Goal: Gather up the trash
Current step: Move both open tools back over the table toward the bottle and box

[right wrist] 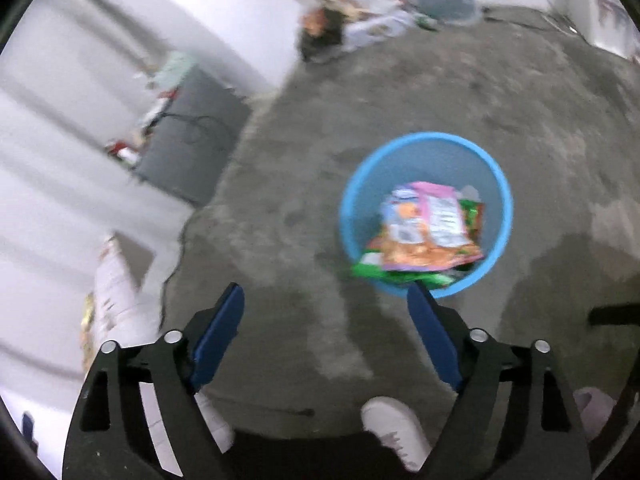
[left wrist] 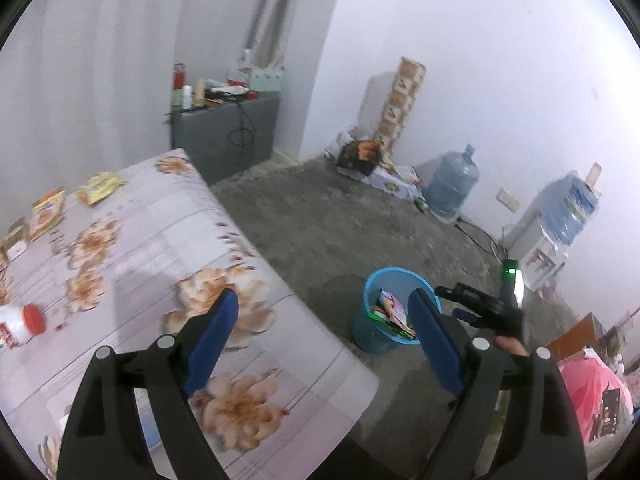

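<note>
The blue bin (right wrist: pixel 426 216) stands on the concrete floor (right wrist: pixel 280 220), ahead of the right gripper (right wrist: pixel 326 300) and offset toward its right finger, whose tip overlaps the near rim in the right wrist view. In the left wrist view the same bin (left wrist: pixel 376 336) sits on the floor just beyond the table's (left wrist: pixel 280 360) corner, partly hidden behind the right finger of the left gripper (left wrist: pixel 332 304).

The bin is round, light blue and open-topped. It contains a loose pile of snack wrappers (right wrist: pixel 424 236): one pink and white, one orange, at least one green. An exact count is not possible owing to blur.

Both grippers are released. The jaws of each stand wide apart, with nothing between the blue pads. The right gripper (left wrist: pixel 476 308) also shows in the left wrist view, beside the bin, held in a gloved hand (left wrist: pixel 506 322).

The table carries a floral cloth. On it lie one white bottle with a red cap (left wrist: pixel 18 326) on its side near the left edge, one yellow packet (left wrist: pixel 100 187) and several small boxes (left wrist: pixel 46 214) toward the far left edge.

Two white shoes (right wrist: pixel 394 428) show below the right gripper. Two large water jugs (left wrist: pixel 452 188) stand along the far wall.
</note>
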Demonstrator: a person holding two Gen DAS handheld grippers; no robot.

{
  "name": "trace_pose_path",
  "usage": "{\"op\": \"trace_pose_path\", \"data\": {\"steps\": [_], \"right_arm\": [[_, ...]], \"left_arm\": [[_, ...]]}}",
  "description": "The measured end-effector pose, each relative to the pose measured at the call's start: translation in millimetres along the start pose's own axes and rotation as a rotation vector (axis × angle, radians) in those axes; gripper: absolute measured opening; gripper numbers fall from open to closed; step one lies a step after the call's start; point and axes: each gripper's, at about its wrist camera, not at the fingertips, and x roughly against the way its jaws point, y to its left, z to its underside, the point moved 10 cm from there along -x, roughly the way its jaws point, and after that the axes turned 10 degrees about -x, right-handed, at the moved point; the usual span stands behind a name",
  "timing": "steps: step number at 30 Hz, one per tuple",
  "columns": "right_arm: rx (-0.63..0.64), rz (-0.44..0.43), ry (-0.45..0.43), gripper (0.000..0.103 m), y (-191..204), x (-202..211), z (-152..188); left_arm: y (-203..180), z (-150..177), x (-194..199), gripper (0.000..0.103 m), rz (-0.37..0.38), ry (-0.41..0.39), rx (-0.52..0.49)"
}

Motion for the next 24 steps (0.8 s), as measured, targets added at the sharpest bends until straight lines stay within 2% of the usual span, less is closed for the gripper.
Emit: {"op": "trace_pose_path", "data": {"steps": [6,10,15,17,22,24], "right_arm": [[0.060,-0.053,-0.082,0.088,40.0,45.2,8.3],[0.101,-0.138,-0.055,0.088,75.1,58.7,33.6],[0.196,-0.229,0.046,0.088,126.2,58.1,78.5],[0.237,-0.277,0.114,0.088,148.7,56.3,103.7],[0.394,-0.325,0.221,0.088,193.0,51.3,168.1],[0.445,-0.355,0.298,0.088,210.6,48.3,201.1]], "left_arm": [[54.4,25.8,49.3,0.085,-0.108,-0.071,0.102],[96.8,54.7,85.7,0.085,-0.205,-0.099,0.201],[148.8,97.6,126.8,0.085,-0.298,-0.130,0.344],[167.0,115.9,140.8,0.085,-0.334,-0.139,0.392],[196.0,151.7,156.0,0.085,-0.367,-0.141,0.479],[204.5,165.1,157.1,0.085,-0.374,-0.136,0.508]]}}
